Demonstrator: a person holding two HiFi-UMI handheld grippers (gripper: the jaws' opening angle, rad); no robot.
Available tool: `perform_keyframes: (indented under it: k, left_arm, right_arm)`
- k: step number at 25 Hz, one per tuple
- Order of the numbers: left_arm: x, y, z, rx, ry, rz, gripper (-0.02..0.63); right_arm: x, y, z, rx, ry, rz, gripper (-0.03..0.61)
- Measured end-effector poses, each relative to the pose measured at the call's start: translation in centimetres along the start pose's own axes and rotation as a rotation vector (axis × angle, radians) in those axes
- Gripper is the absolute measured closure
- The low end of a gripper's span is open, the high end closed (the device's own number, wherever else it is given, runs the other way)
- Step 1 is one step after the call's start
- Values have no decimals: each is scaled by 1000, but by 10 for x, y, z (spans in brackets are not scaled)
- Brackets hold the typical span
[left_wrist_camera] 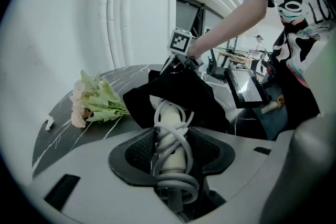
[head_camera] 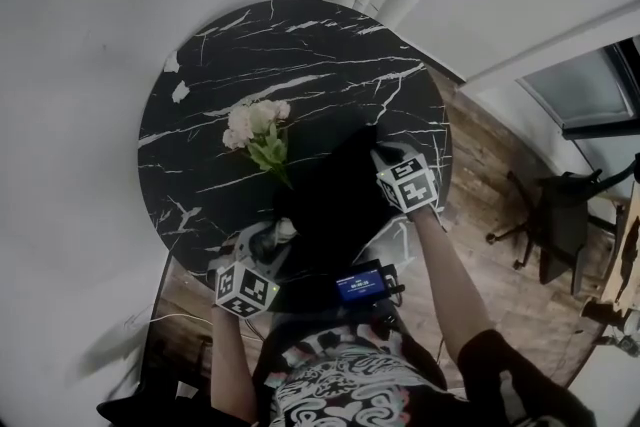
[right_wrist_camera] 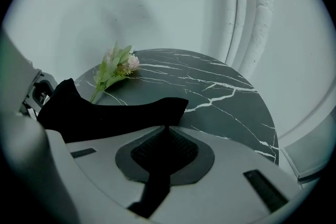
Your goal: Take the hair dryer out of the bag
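A black cloth bag [head_camera: 335,195] lies on the round black marble table [head_camera: 300,45]. The white hair dryer [left_wrist_camera: 170,139], its grey cord wound round the handle, sticks out of the bag's [left_wrist_camera: 184,94] mouth toward me. My left gripper [left_wrist_camera: 172,152] is shut on that handle; in the head view it [head_camera: 270,243] sits at the bag's near-left end. My right gripper [right_wrist_camera: 165,136] is shut on a fold of the bag [right_wrist_camera: 105,113], at the bag's far-right corner [head_camera: 380,157]. The dryer's head is hidden inside the bag.
A small bunch of pale flowers [head_camera: 258,127] lies on the table left of the bag. A device with a lit blue screen [head_camera: 362,285] sits at the table's near edge. A wall and pipes stand behind; wooden floor and a chair [head_camera: 560,215] are at the right.
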State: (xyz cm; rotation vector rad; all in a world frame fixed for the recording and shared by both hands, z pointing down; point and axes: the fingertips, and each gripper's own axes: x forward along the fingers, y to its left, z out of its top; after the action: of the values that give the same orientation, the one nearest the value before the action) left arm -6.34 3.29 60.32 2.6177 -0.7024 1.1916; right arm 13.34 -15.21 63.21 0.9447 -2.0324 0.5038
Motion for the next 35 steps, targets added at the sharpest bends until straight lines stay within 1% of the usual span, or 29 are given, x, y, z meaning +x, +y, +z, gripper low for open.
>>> perform_keyframes:
  k: [5, 8, 13, 20, 24, 32, 35]
  left_arm:
    - [-1, -2, 1, 1, -11, 3, 410]
    - [-3, -4, 3, 8, -18, 0, 410]
    - [-6, -5, 3, 28, -20, 2, 410]
    - [-9, -6, -2, 52, -17, 23, 411]
    - [-10, -5, -2, 42, -25, 38, 411]
    - [-11, -2, -4, 49, -25, 27, 411]
    - [-11, 1, -5, 51, -24, 22, 411]
  right_arm:
    - [-13, -16, -15, 48, -6, -28, 551]
    - [-18, -23, -16, 70, -12, -49, 551]
    - [-24, -39, -14, 78, -20, -90, 551]
    - [-25, -52, -18, 99, -10, -117, 551]
    - [-25, -58, -20, 112, -4, -129, 549]
    - [-24, -68, -21, 120, -5, -150, 549]
    - [-24, -74, -21, 119, -1, -170, 549]
